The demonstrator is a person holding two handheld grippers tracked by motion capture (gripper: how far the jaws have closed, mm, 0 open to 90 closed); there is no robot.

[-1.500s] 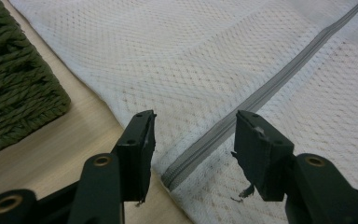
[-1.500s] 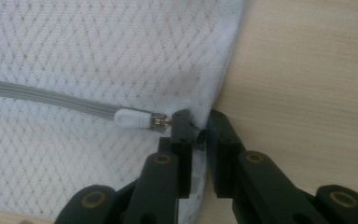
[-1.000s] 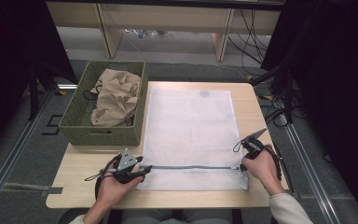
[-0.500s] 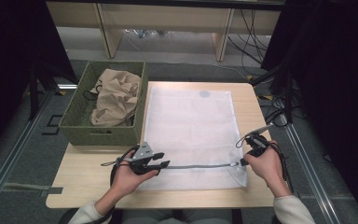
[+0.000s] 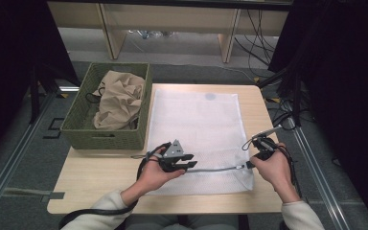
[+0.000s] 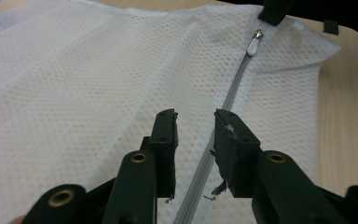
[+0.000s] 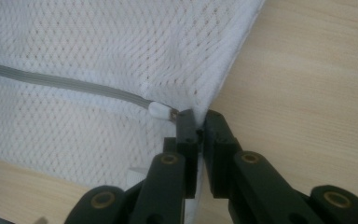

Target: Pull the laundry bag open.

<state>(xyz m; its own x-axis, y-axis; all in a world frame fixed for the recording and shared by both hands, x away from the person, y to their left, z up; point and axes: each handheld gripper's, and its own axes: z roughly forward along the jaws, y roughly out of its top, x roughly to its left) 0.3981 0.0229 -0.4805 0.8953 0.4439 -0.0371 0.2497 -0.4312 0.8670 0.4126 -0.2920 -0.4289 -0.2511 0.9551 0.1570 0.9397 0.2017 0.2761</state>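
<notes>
The basket (image 5: 106, 111) stands on the left side of the table (image 5: 96, 184), with a brown cloth (image 5: 119, 98) piled inside — it blocks the way there. Its side almost touches the left edge of the flat bag (image 5: 199, 129), so no gripper could slip between them. The bag covers the middle of the table. Bare wood lies in front of the basket, near the left hand (image 5: 154, 173) — good room to move. A thin strip of wood runs along the bag's right edge, by the right hand (image 5: 274, 167). Above the bag the air is free.
</notes>
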